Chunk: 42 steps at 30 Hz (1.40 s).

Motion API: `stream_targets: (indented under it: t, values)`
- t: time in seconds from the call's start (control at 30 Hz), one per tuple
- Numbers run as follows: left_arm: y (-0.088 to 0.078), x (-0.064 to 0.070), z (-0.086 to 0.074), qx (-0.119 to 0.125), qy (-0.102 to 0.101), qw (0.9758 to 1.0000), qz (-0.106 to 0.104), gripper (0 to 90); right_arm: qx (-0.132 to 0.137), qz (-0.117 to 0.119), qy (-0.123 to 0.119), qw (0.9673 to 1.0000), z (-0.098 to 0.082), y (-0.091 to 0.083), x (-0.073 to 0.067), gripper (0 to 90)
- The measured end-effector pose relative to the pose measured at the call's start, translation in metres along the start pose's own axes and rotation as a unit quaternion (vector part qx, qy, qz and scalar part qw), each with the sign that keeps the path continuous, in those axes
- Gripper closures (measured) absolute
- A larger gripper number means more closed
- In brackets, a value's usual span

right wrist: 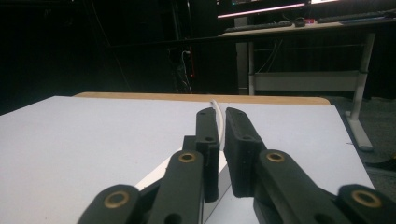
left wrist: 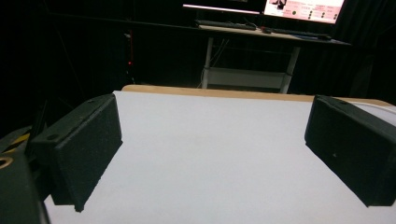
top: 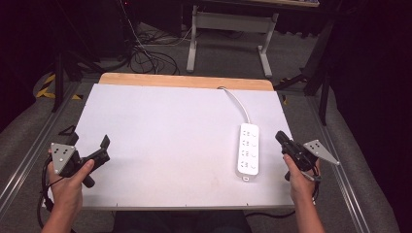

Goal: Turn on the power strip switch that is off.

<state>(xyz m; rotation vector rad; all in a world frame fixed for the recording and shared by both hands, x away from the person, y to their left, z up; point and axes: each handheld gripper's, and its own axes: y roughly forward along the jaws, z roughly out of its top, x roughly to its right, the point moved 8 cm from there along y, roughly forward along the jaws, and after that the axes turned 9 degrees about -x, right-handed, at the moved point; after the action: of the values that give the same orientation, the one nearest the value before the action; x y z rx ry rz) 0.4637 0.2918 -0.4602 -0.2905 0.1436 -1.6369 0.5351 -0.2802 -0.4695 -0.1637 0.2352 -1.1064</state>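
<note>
In the high view, a white power strip (top: 248, 150) lies flat on the white table (top: 165, 131), near the right edge. Its long axis runs away from the person, and its white cable (top: 238, 104) leaves the far end and goes to the far edge of the table. The right gripper (top: 282, 138) hovers just beside the strip, on its right side, with the jaws pressed together and nothing between them. The tips point away from the person and a little toward the strip. The left gripper (top: 103, 148) is well apart from it, near the left side of the table, with the jaws spread. So the right hand (top: 301, 174) is clearly the nearer one, and I judge that any move to the strip belongs to it; it must first spread the jaws and go a short way to its left.

In the left gripper view, the two black pads stand wide apart over the bare table. A desk (left wrist: 271, 35) with a monitor stands behind the table in the dark room.

In the right gripper view, the jaws are nearly together, with only a thin gap. The strip (right wrist: 159, 175) lies low and partly behind them, a little to the left, and a piece of the cable (right wrist: 217, 112) is seen through the gap. This view gives the closeness of the strip to the jaws; the high view gives its full length and direction.
</note>
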Motion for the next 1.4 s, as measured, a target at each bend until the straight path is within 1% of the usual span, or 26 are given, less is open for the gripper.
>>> stream_targets:
  t: [0.07, 0.1, 0.3, 0.37, 0.4, 0.53, 0.6, 0.63, 0.77, 0.8, 0.9, 1.0, 1.1, 1.27, 1.33, 1.37, 1.4]
  values:
    - [0.000, 0.000, 0.000, -0.001, 0.001, 1.0000, 0.000, 4.5, -0.001, 0.000, 0.000, 1.0000, 0.000, 0.000, 0.000, 88.0]
    - [0.000, 0.000, 0.000, -0.001, 0.001, 1.0000, 0.000, 4.6, 0.000, -0.003, -0.003, 1.0000, 0.002, -0.001, 0.000, 89.9]
    - [0.000, 0.000, -0.001, -0.003, 0.002, 1.0000, -0.001, 4.7, -0.006, -0.007, -0.003, 0.9999, 0.006, -0.004, 0.004, 90.0]
    - [0.000, 0.000, -0.001, -0.003, 0.000, 1.0000, -0.001, 4.7, -0.007, -0.017, 0.006, 0.9998, 0.009, -0.007, 0.008, 90.0]
    - [0.000, 0.000, -0.001, -0.003, -0.001, 1.0000, -0.001, 4.7, -0.007, -0.019, 0.003, 0.9998, 0.009, -0.007, 0.009, 90.0]
    - [0.000, 0.000, -0.001, -0.004, 0.002, 1.0000, -0.001, 4.8, -0.011, -0.019, 0.003, 0.9998, 0.010, -0.009, 0.010, 90.0]
    - [0.001, 0.000, -0.001, -0.005, 0.005, 1.0000, -0.001, 4.8, -0.011, -0.018, -0.001, 0.9998, 0.011, -0.009, 0.010, 90.0]
    - [0.001, 0.000, -0.001, -0.005, 0.004, 1.0000, -0.001, 4.9, -0.013, -0.015, -0.006, 0.9998, 0.012, -0.009, 0.009, 90.0]
    - [0.001, 0.000, -0.001, -0.006, 0.007, 1.0000, -0.001, 4.9, -0.015, -0.010, -0.011, 0.9998, 0.014, -0.008, 0.005, 90.0]
    - [0.001, 0.000, -0.001, -0.006, 0.006, 1.0000, 0.000, 4.9, -0.018, -0.003, -0.015, 0.9997, 0.014, -0.006, 0.001, 90.0]
    - [0.001, 0.001, -0.002, -0.006, 0.009, 0.9999, 0.000, 4.9, -0.020, 0.005, -0.023, 0.9995, 0.016, -0.005, -0.004, 90.0]
    - [0.001, 0.001, -0.002, -0.008, 0.007, 0.9999, -0.001, 4.9, -0.024, 0.011, -0.023, 0.9994, 0.016, -0.003, -0.008, 90.0]
    - [0.001, 0.001, -0.002, -0.008, 0.008, 0.9999, -0.002, 4.9, -0.032, 0.020, -0.032, 0.9988, 0.016, 0.001, -0.015, 90.0]
    - [0.001, 0.001, -0.002, -0.008, 0.008, 0.9999, -0.002, 5.0, -0.039, 0.032, -0.039, 0.9980, 0.016, 0.004, -0.022, 90.0]
    - [0.001, 0.001, -0.002, -0.009, 0.008, 0.9999, -0.002, 5.0, -0.047, 0.041, -0.046, 0.9970, 0.015, 0.006, -0.026, 90.0]
    - [0.001, 0.002, -0.002, -0.009, 0.009, 0.9999, -0.002, 5.0, -0.047, 0.041, -0.046, 0.9970, 0.015, 0.006, -0.026, 90.0]
    - [0.001, 0.002, -0.002, -0.010, 0.010, 0.9999, -0.003, 5.0, -0.054, 0.044, -0.051, 0.9963, 0.014, 0.007, -0.028, 90.0]
